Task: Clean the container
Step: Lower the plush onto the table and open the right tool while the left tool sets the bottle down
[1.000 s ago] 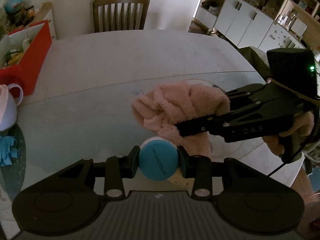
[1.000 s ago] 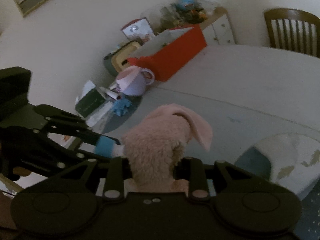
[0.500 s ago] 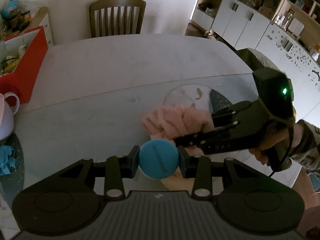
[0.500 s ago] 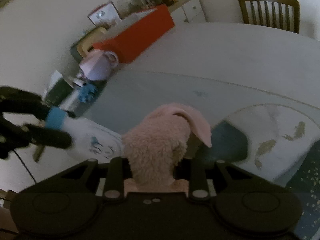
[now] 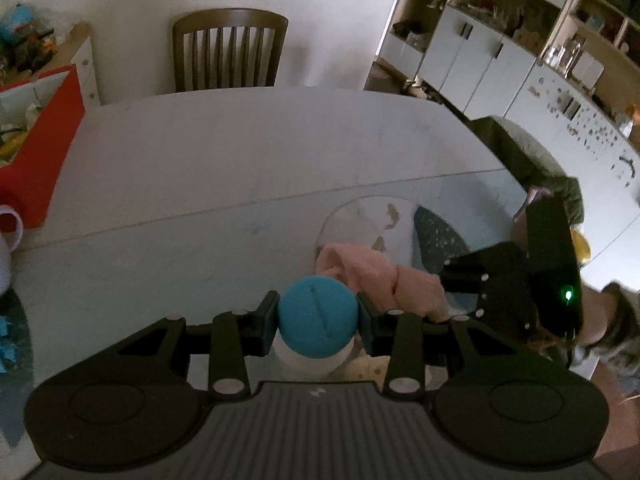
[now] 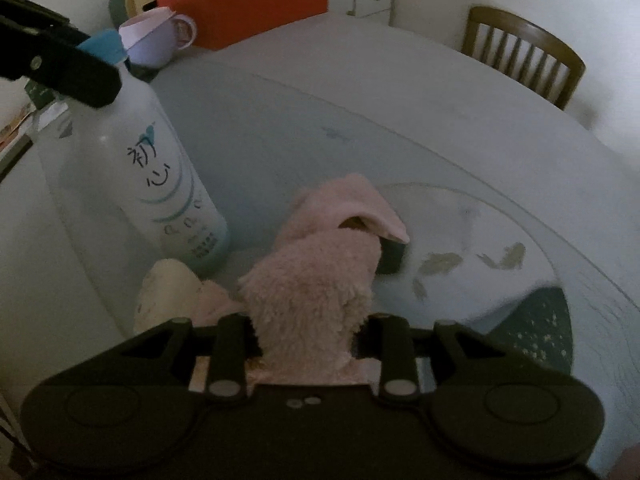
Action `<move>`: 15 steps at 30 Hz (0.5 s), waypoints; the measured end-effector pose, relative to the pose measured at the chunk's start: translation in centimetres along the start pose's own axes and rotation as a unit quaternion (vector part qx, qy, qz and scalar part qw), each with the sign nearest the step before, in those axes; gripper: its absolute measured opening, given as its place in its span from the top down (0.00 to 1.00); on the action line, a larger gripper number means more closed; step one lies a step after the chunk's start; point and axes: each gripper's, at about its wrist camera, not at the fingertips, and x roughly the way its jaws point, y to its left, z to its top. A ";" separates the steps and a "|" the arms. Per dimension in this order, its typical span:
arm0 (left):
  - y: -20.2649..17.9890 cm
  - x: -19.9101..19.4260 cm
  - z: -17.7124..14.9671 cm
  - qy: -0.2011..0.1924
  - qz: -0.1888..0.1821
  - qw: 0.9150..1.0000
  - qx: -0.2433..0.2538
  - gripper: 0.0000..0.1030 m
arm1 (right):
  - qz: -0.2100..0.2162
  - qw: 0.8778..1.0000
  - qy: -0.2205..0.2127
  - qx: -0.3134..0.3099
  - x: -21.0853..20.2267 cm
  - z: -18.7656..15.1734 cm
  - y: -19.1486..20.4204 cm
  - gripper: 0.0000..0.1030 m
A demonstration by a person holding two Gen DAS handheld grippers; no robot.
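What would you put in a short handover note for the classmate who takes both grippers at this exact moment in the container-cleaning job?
Left gripper: shut on the blue cap of the white bottle, which stands upright on the table.
Right gripper: shut on the pink cloth, low over the table beside the bottle, its free end draped toward a placemat.
Done: both items are gripped. Whether any wiping has happened cannot be told from this moment.
Left: probably bring the cloth against the bottle's side and wipe around it while the left gripper steadies it by the cap.
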 end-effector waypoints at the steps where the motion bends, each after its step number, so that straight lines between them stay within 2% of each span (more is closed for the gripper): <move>1: 0.1 0.1 0.2 -0.002 -0.002 1.000 -0.004 0.61 | -0.002 1.000 -0.001 0.006 0.0 -0.1 -0.1 0.67; 6: -0.1 0.5 0.5 -0.005 -0.004 1.000 -0.007 0.58 | 0.008 0.999 -0.014 0.045 -0.8 -0.3 -0.7 0.58; 11: -0.2 0.4 0.2 -0.014 0.004 1.000 -0.002 0.35 | 0.003 0.997 -0.032 0.064 -2.5 -0.7 -0.9 0.47; 15: -0.1 0.1 0.0 -0.020 0.002 1.000 -0.004 0.34 | -0.008 0.996 -0.049 0.079 -4.1 -1.0 -0.9 0.43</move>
